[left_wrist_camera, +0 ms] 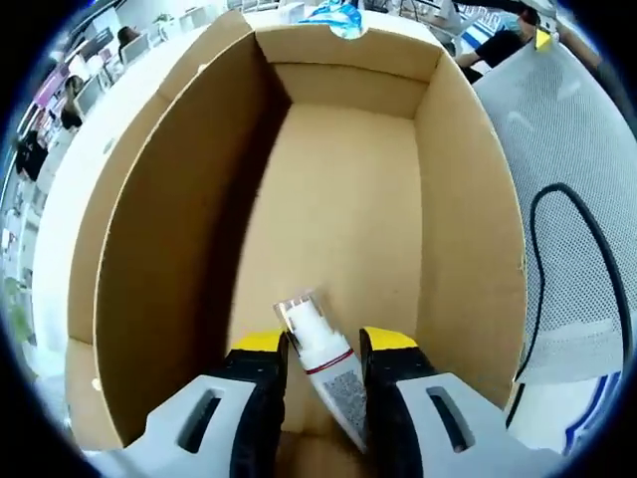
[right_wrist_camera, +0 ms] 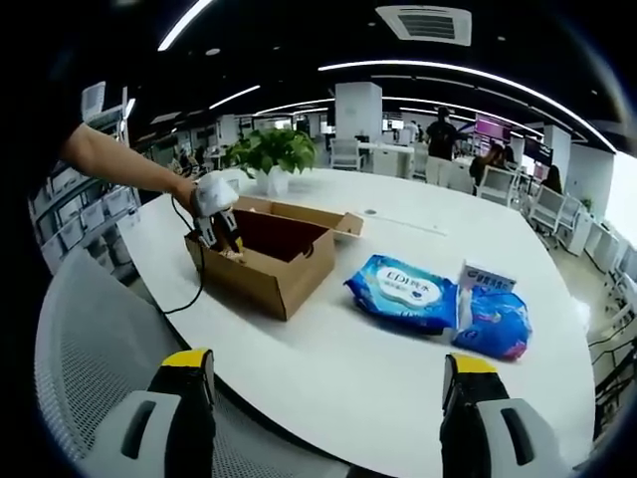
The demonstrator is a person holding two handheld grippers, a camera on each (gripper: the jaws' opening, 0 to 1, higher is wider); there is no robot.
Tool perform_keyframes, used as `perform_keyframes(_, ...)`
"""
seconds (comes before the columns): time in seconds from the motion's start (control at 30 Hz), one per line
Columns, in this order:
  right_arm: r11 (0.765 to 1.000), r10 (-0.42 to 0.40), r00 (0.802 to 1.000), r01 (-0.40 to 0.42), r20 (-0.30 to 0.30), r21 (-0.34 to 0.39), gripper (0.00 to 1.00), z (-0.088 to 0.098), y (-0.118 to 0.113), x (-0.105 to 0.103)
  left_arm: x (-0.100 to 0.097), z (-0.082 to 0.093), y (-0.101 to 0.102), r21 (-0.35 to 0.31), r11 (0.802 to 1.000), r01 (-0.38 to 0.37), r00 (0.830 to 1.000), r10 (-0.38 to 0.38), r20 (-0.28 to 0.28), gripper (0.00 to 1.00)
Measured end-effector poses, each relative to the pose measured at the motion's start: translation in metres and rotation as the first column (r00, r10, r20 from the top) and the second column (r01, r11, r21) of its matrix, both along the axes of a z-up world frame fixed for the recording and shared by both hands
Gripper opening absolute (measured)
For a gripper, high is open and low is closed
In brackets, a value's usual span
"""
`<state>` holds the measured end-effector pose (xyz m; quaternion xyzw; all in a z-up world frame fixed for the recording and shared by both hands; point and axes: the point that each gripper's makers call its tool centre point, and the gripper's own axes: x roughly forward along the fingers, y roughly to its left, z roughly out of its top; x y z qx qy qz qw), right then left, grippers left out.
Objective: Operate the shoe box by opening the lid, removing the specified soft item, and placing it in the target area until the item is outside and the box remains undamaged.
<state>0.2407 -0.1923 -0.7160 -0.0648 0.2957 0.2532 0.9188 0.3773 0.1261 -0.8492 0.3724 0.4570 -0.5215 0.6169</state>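
- The left gripper (left_wrist_camera: pixel 325 349) reaches into the open shoe box (left_wrist_camera: pixel 338 209), its yellow-tipped fingers (left_wrist_camera: pixel 261 344) clamped on a white tube (left_wrist_camera: pixel 326 370) just above the cardboard floor.
- The right gripper (right_wrist_camera: pixel 328 383) hangs above the white desk (right_wrist_camera: pixel 398 368), its fingers (right_wrist_camera: pixel 187 363) wide apart and gripping nothing.
- The box (right_wrist_camera: pixel 264 249) sits on the desk, lid folded back; two blue soft packs (right_wrist_camera: pixel 403 291) lie beside it, a potted plant (right_wrist_camera: pixel 269 157) behind.
- A mesh chair (right_wrist_camera: pixel 95 339) stands at the desk edge.
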Motion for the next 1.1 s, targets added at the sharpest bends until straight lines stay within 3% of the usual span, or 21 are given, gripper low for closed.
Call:
perform_keyframes(0.43, 1.0, -0.013, 0.999, 0.012, 0.029, 0.017, 0.91, 0.007, 0.0, 0.005, 0.001, 0.003, -0.003, -0.054, 0.994, -0.095, 0.995, 0.096, 0.018, 0.22)
perform_keyframes(0.77, 1.0, -0.012, 0.999, 0.011, 0.032, 0.015, 0.9, 0.01, 0.0, 0.007, 0.004, 0.008, -0.007, -0.044, 0.997, -0.064, 0.997, 0.066, 0.035, 0.19)
perform_keyframes(1.1, 0.999, 0.014, 0.998, -0.016, 0.057, 0.039, 0.84, 0.015, 0.006, 0.01, 0.011, 0.034, -0.026, -0.106, 0.993, -0.054, 0.996, 0.061, 0.064, 0.19)
